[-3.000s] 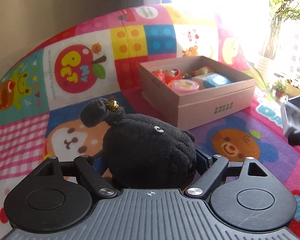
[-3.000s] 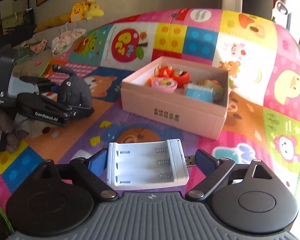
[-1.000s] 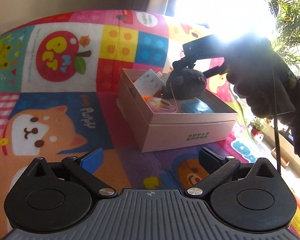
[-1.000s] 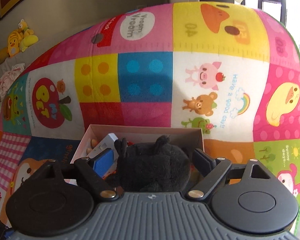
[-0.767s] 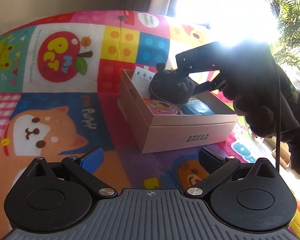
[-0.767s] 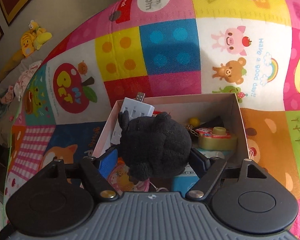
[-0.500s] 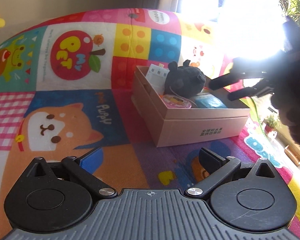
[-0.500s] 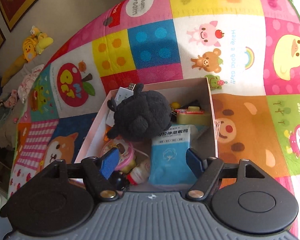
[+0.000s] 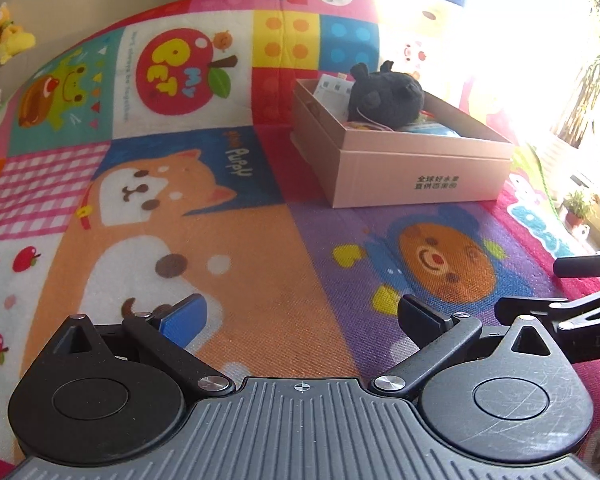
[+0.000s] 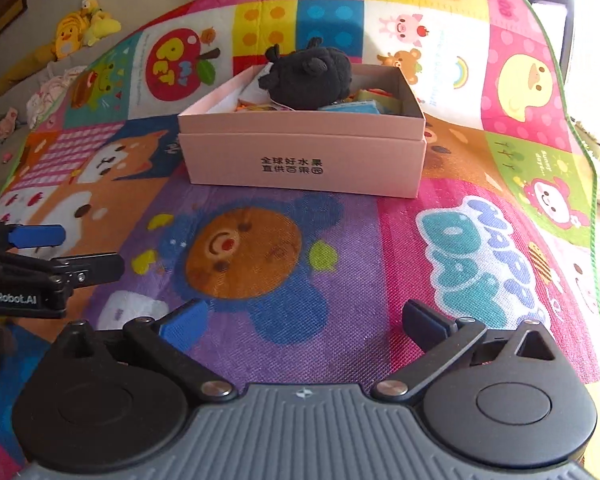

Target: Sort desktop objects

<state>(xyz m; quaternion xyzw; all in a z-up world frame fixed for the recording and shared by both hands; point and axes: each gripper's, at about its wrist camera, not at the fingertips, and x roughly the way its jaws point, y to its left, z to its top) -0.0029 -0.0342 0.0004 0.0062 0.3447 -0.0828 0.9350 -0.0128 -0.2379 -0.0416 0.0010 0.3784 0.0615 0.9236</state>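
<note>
Left wrist view first: my left gripper hangs over the colourful play mat with its fingers spread wide and nothing between them. Well ahead sits the pink cardboard box, and the black plush toy lies on top of the things inside it, near the far left corner, next to a white battery charger that leans against the box wall. At the right edge I see the dark fingers of my right gripper, apart from the box.

Right wrist view: my right gripper is opening, jaws wide, with only the mat's bear patch showing between them. The box stands ahead, the plush toy resting inside above the rim, a blue packet beside it. My left gripper shows at the left edge, fingers parted and empty.
</note>
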